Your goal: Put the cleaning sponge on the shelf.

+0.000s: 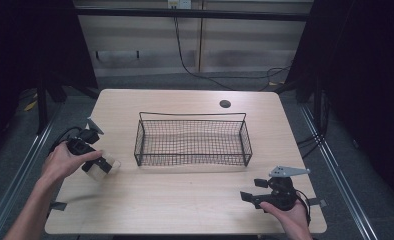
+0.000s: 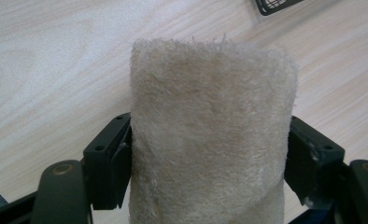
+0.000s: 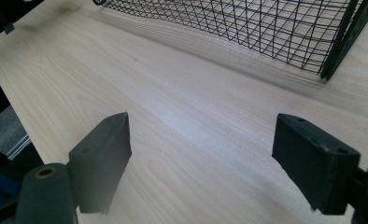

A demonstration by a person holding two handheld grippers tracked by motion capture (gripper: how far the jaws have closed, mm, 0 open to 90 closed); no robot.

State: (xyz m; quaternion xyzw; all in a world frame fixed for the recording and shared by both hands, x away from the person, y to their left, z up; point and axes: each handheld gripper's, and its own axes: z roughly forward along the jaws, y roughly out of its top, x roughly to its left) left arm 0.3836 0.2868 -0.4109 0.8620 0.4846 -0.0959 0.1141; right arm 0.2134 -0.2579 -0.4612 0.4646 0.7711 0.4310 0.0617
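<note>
Closest to my left gripper's lens is a cream towel roll (image 2: 212, 135), fuzzy and standing up between the two black jaws, which press on its sides: my left gripper (image 2: 210, 161) is clamped on the roll. Behind it I see pale wood table (image 2: 56, 60), and a corner of the black wire basket (image 2: 275, 4) at the top edge.

From the high view, my left gripper (image 1: 101, 165) sits over the left part of the table (image 1: 185, 205), my left hand (image 1: 62, 162) wrapped round its body, with the roll (image 1: 107, 164) poking out toward the basket (image 1: 192, 142). Roll and basket are near each other but apart; whether the roll touches the wood I cannot tell.

My right gripper (image 3: 201, 158) is released, its jaws spread wide with bare wood between them. Ahead of it the basket's mesh wall (image 3: 266, 32) runs across the top of the right gripper view. From above, that gripper (image 1: 250, 197) rests at the table's near right corner in my right hand (image 1: 287, 215), pointing left, well apart from the basket, which stands in the middle of the table.
</note>
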